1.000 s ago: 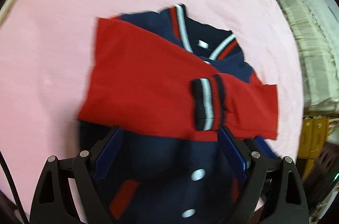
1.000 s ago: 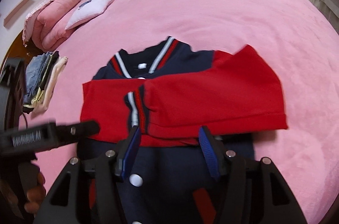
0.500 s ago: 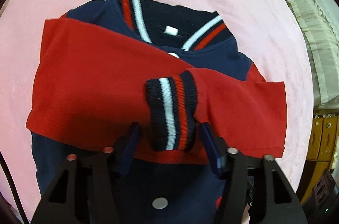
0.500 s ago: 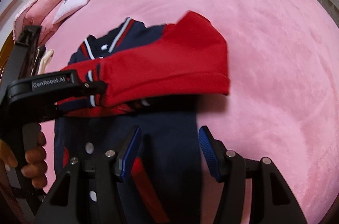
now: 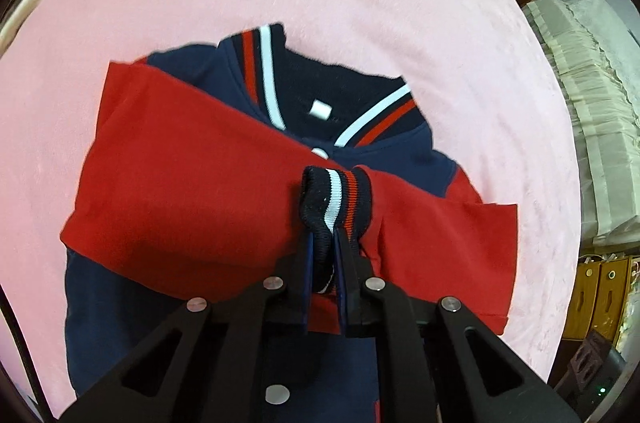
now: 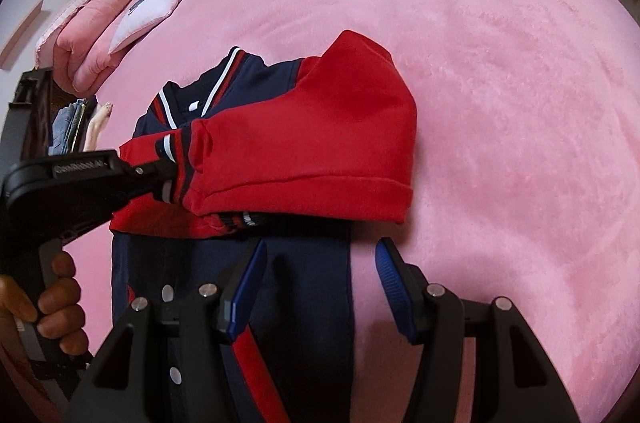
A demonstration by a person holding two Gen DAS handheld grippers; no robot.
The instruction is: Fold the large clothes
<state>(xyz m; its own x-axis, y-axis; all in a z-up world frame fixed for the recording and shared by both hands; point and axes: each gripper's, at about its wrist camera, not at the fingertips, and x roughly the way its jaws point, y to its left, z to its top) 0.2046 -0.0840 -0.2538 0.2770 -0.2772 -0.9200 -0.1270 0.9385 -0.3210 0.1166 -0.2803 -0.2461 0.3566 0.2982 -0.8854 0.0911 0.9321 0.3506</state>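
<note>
The navy-and-red jacket (image 5: 224, 191) lies face-up on the pink bedspread (image 5: 360, 3), collar at 12 o'clock, both red sleeves crossed over the chest. The left gripper (image 5: 323, 255) has just been closing and now pinches the striped cuff (image 5: 336, 199); the right gripper (image 6: 320, 275) hangs released over the jacket's 3 o'clock edge. It looks like soft, fairly heavy fleece (limp, draping), so ribbed cuffs and hem seem the surest holds.

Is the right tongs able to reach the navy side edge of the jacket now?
Probably yes: the right tongs stand open just above the navy and red jacket, its edge between the jaws, with nothing covering it.
</note>
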